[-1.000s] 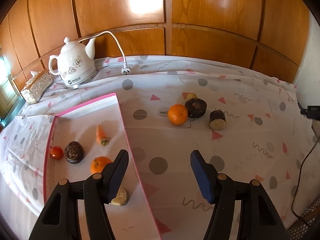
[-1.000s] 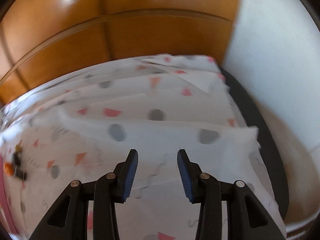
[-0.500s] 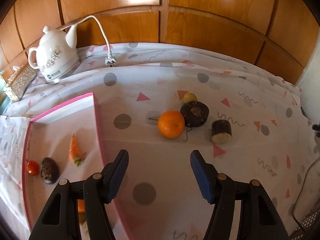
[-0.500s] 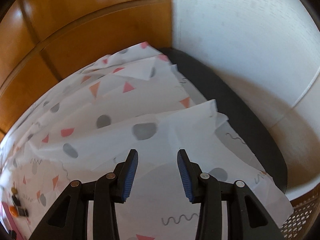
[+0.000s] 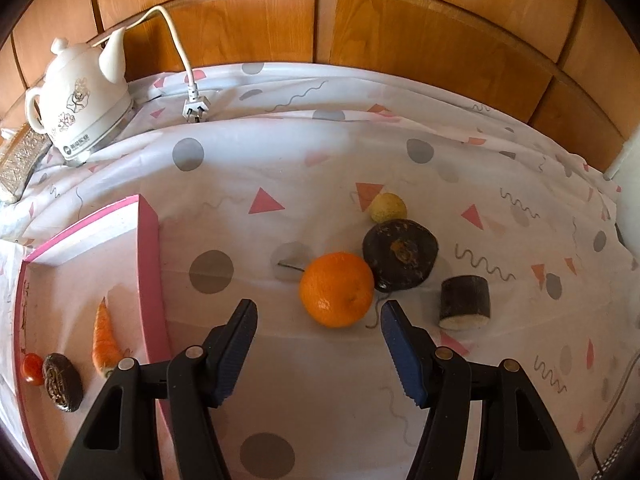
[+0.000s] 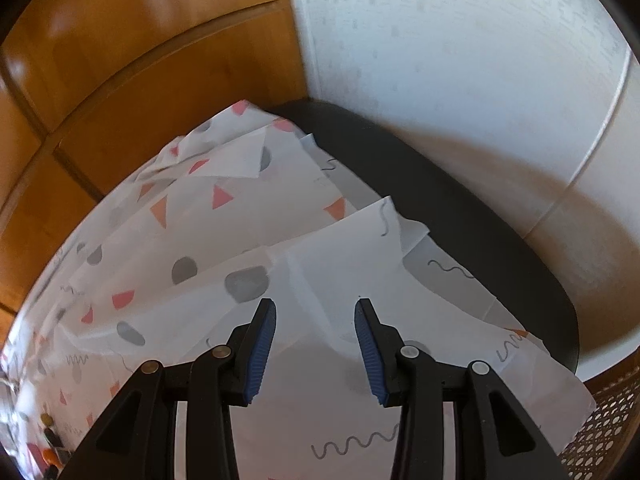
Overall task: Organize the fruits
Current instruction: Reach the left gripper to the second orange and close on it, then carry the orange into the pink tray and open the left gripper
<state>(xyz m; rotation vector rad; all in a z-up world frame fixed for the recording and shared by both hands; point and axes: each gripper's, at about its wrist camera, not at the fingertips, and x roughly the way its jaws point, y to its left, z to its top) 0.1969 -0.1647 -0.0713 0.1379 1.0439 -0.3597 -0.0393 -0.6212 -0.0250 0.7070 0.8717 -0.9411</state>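
Here patterned cloth [image 5: 320, 168] covers the tabletop before wood panelling [image 5: 400, 20]; kettle [image 5: 80, 104] at back; orange [image 5: 337, 289] ahead of left claw [image 5: 316, 340], open, empty; right claw [image 6: 315, 346] likewise.

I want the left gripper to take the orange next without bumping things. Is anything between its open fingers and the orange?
Nothing visible: only bare tablecloth separates the left gripper from the orange. A dark round fruit touches the orange's far right side.
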